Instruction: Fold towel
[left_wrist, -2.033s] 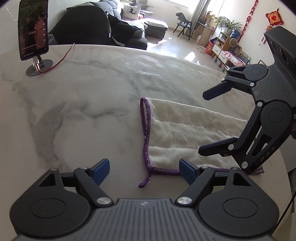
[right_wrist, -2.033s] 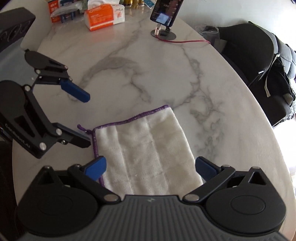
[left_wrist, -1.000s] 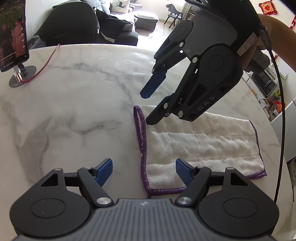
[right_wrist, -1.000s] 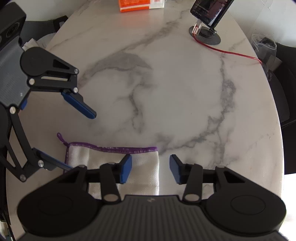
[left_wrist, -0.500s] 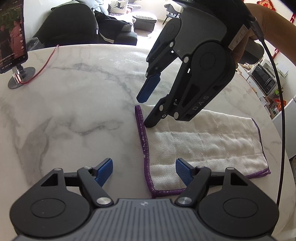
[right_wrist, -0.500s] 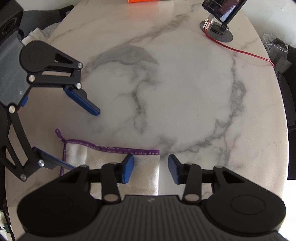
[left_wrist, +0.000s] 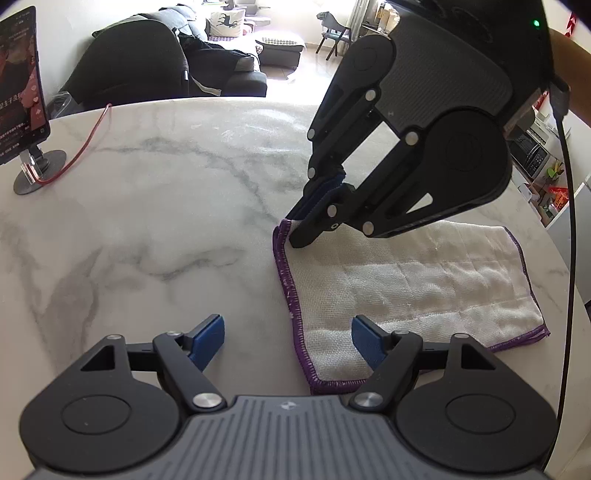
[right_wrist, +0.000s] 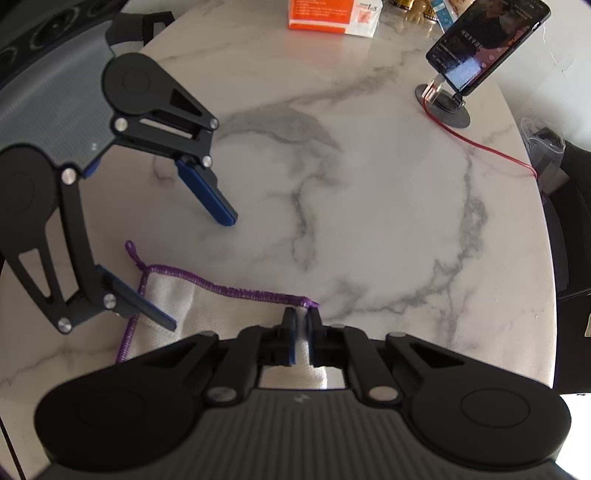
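Note:
A white towel (left_wrist: 410, 284) with a purple hem lies flat on the marble table (left_wrist: 155, 206); it also shows in the right wrist view (right_wrist: 221, 310). My right gripper (right_wrist: 301, 325) is shut on the towel's far left corner, pinching the hem; in the left wrist view it (left_wrist: 299, 236) comes down on that corner from above. My left gripper (left_wrist: 288, 332) is open, its jaws straddling the near left corner, with one finger (right_wrist: 147, 308) low over the cloth and the other (right_wrist: 207, 195) above the bare table.
A phone on a round stand (right_wrist: 476, 44) with a red cable (right_wrist: 487, 147) stands at the far side of the table; it also shows in the left wrist view (left_wrist: 22, 99). An orange tissue box (right_wrist: 332, 14) sits at the far edge. A dark sofa (left_wrist: 147, 62) lies beyond the table.
My right gripper has closed from open onto the towel's far corner. My left gripper stays open at the near corner, slightly nearer the cloth.

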